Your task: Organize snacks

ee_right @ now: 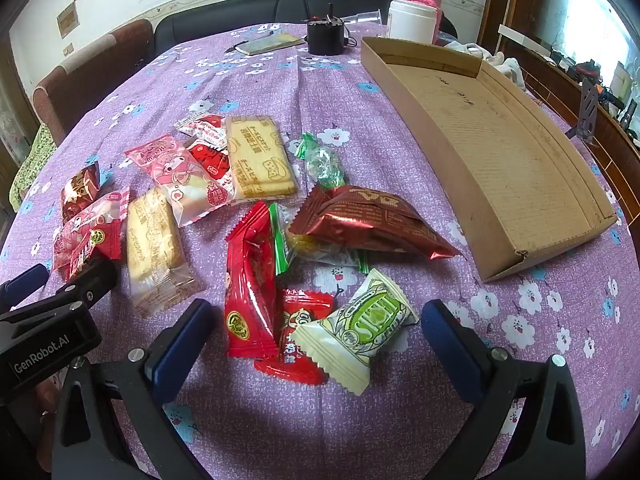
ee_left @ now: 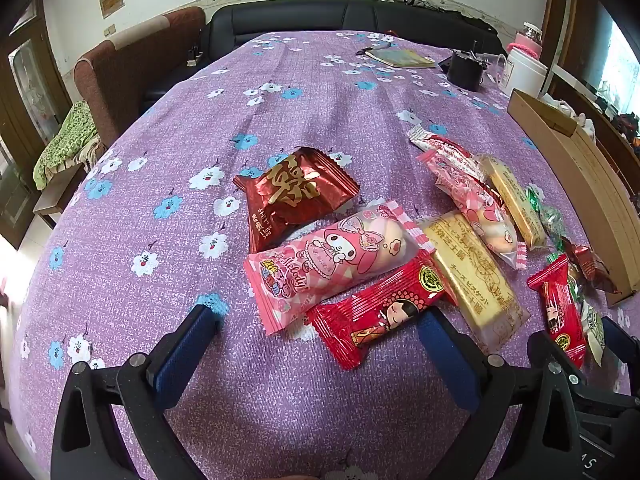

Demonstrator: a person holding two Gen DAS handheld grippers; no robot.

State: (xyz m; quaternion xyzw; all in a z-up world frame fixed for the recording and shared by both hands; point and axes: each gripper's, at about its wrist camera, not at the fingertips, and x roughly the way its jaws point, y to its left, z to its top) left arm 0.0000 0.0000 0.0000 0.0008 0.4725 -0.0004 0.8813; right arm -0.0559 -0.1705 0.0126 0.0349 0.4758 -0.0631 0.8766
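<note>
Right tongs (ee_right: 316, 320) view only: cardboard tray (ee_right: 500, 152) interior

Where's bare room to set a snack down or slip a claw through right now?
The cardboard tray is bare inside. Open cloth lies between the tray's near wall and the brown foil pack, and across the wide stretch left of the dark red packet. It is crowded from the pink packet to the green-and-cream packet, where wrappers overlap.

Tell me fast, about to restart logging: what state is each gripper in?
Left gripper: jaws open, holding nothing.
Right gripper: jaws open, holding nothing.
</note>
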